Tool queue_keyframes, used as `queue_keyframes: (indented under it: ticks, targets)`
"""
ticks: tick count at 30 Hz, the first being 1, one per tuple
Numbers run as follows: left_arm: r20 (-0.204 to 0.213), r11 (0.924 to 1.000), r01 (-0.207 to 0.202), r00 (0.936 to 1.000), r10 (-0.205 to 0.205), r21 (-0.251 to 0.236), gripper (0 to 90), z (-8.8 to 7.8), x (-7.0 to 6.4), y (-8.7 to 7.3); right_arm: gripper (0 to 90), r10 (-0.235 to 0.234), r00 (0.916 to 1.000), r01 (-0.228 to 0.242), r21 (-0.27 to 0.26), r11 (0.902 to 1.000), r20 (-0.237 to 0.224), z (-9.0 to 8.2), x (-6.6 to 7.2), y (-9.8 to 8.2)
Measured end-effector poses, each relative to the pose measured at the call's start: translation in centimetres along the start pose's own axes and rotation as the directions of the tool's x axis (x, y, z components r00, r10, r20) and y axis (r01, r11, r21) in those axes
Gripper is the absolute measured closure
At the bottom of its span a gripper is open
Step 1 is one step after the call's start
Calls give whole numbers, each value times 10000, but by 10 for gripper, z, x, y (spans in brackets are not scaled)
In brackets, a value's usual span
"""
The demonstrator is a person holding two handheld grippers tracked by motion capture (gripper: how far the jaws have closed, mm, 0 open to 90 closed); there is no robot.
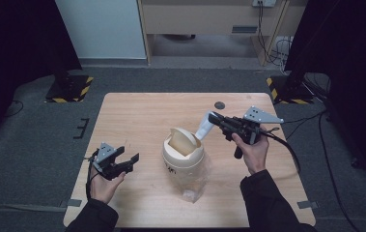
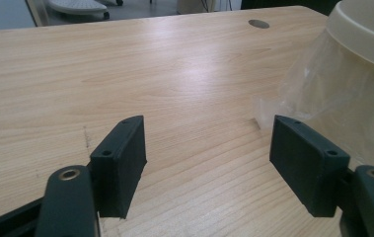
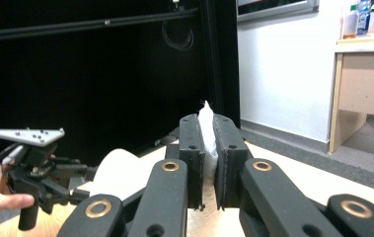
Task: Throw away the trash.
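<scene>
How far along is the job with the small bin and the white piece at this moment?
Done: the right claw is shut on a white piece, lifted just above and right of the beige bin, whose swing lid is tilted open. In hand: carrying that piece near the opening. The left claw is open and empty beside the clear liner. Left, seemingly: dropping the piece in.

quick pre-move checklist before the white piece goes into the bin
1. Right claw shut on the white piece: ok.
2. White piece above the bin's swing lid opening: not ok, it sits off toward the right claw's side.
3. Left claw open with nothing between its jaws: ok.
4. Left claw steadying the bin: not ok, it is apart from it.
5. Clear bag seated properly around the bin: cannot tell.
</scene>
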State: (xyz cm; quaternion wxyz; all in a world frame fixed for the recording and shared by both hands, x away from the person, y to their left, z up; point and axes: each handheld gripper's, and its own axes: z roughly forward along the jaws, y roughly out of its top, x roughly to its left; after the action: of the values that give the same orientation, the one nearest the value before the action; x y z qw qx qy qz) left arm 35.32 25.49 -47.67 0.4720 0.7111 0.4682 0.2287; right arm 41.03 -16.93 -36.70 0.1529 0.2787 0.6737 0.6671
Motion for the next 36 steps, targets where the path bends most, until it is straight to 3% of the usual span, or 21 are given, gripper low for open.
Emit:
queue_keyframes:
  ticks: [9,19,25,28,31,36]
  targets:
    - [68,10000,-1,10000,1,-14,291,1,-1,0,843,10,10000,-7,444,9990,-73,12,3,-11]
    - [105,10000,-9,9999,9,8,291,2,-2,0,843,115,9999,-97,1389,9903,-118,24,7,-25]
    - [97,10000,29,9999,-29,-51,290,1,-1,1,835,461,9989,-436,2206,9744,-62,30,9,-32]
    - [87,10000,55,9999,-54,-74,288,1,-1,1,771,724,9973,-673,2570,9641,-106,33,9,-36]
    - [93,10000,65,9999,-64,-66,288,1,0,0,711,770,9970,-736,2545,9643,-37,34,9,-36]
    - [84,9999,98,9999,-97,-56,285,1,1,0,632,930,9955,-950,1867,9778,197,28,5,-25]
